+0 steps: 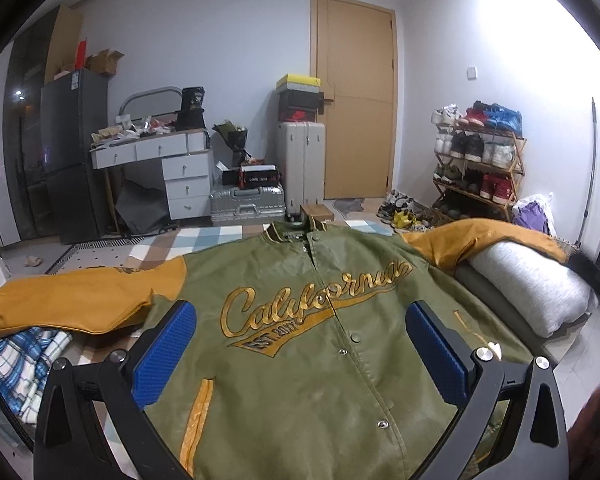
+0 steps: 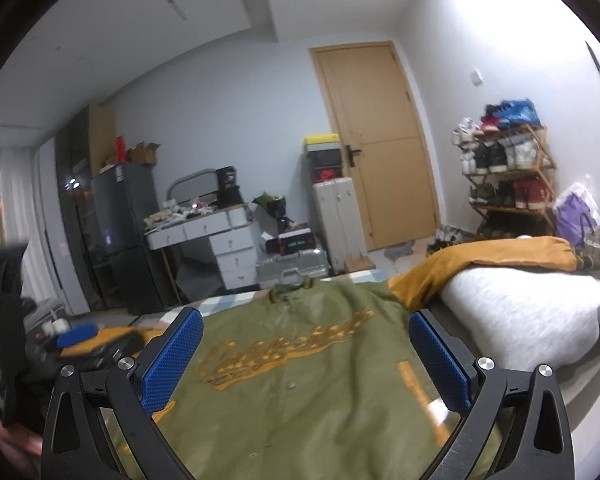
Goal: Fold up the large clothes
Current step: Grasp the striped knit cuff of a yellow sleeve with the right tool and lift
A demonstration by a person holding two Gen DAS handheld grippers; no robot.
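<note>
**Jacket spread flat, both grippers wide above it**

We see a bed with a checked cover (image 1: 204, 240) carrying the jacket (image 1: 300, 360), which lies front up and snapped closed, its collar toward the far edge of the bed and its hem toward us. The green body fills the middle; gold lettering crosses the chest. Its one mustard sleeve (image 1: 80, 296) stretches out flat toward the left edge of the bed, ending over a blue plaid cloth (image 1: 24, 356) at the near left corner. Its other sleeve (image 1: 480, 240) runs to the right edge and drapes up over a grey rolled quilt (image 1: 528, 284) lying along that side.

Our left gripper (image 1: 300, 344) hovers over the chest of the jacket, blue pads spread wide, nothing between them. Our right gripper (image 2: 306, 356) hangs over the jacket too, equally wide and empty; that view is blurred. At its left edge the other gripper shows as a dark smear, with a hand (image 2: 12, 448) below it.

Beyond the bed stand a door (image 1: 356, 96), a shoe rack (image 1: 476, 160), a suitcase (image 1: 300, 164) and a white desk (image 1: 160, 172).
</note>
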